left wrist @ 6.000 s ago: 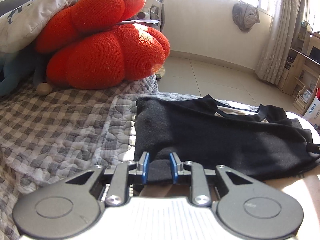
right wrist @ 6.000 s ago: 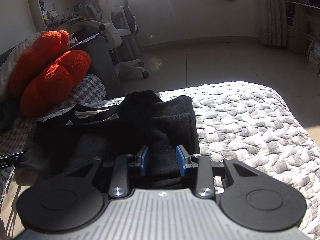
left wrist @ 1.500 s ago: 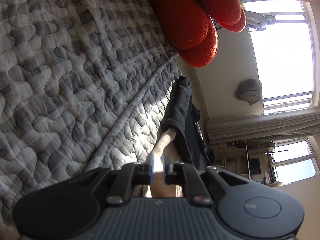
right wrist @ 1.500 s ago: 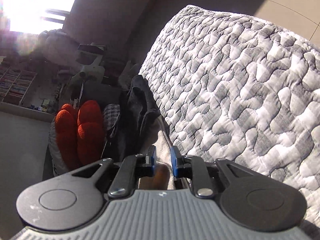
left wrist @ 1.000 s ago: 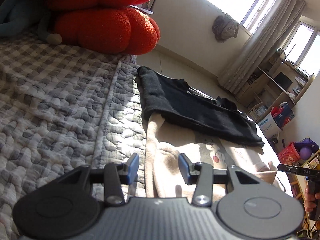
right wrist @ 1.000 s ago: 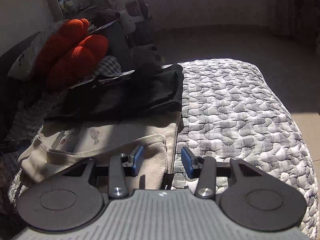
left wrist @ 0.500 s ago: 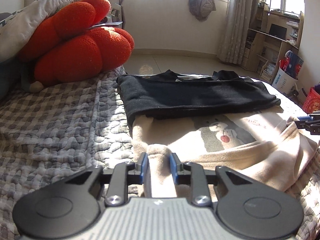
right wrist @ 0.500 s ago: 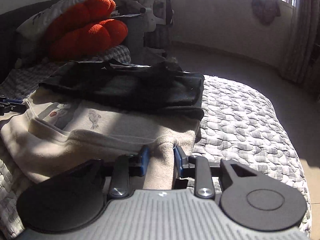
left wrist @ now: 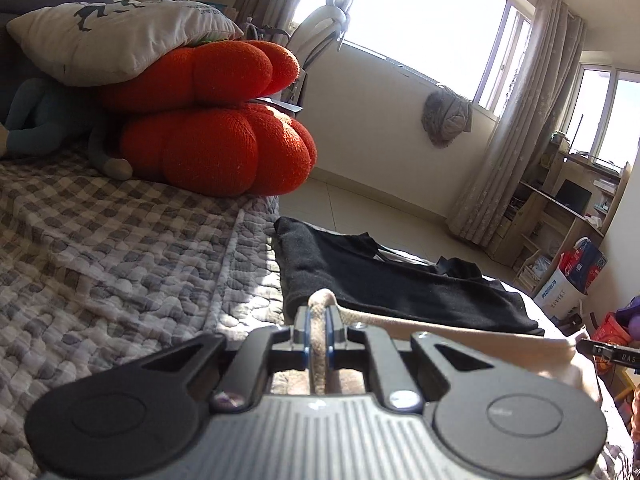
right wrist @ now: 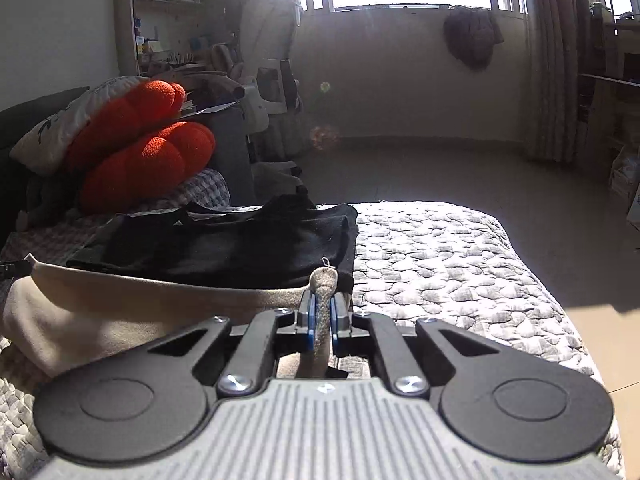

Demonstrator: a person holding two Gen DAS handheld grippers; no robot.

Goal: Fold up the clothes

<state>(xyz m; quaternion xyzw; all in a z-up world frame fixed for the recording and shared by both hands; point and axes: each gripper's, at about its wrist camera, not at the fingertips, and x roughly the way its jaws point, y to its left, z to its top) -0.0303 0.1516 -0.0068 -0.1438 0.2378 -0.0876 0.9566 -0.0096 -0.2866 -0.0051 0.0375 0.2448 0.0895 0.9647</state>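
Left wrist view: the left claw (left wrist: 319, 334) is clenched on the beige garment (left wrist: 460, 330), whose hem runs right; the black garment (left wrist: 384, 276) lies just beyond.

Right wrist view: the right claw (right wrist: 322, 320) grips the beige garment's (right wrist: 120, 304) other end, hem stretching left over the bed (right wrist: 440, 256).

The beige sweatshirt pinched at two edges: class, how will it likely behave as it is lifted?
Probably floppy: the beige sweatshirt sags between the left gripper and right gripper. Likely soft and thick, since it bunches where pinched. It may drag the black garment lying just beyond it.
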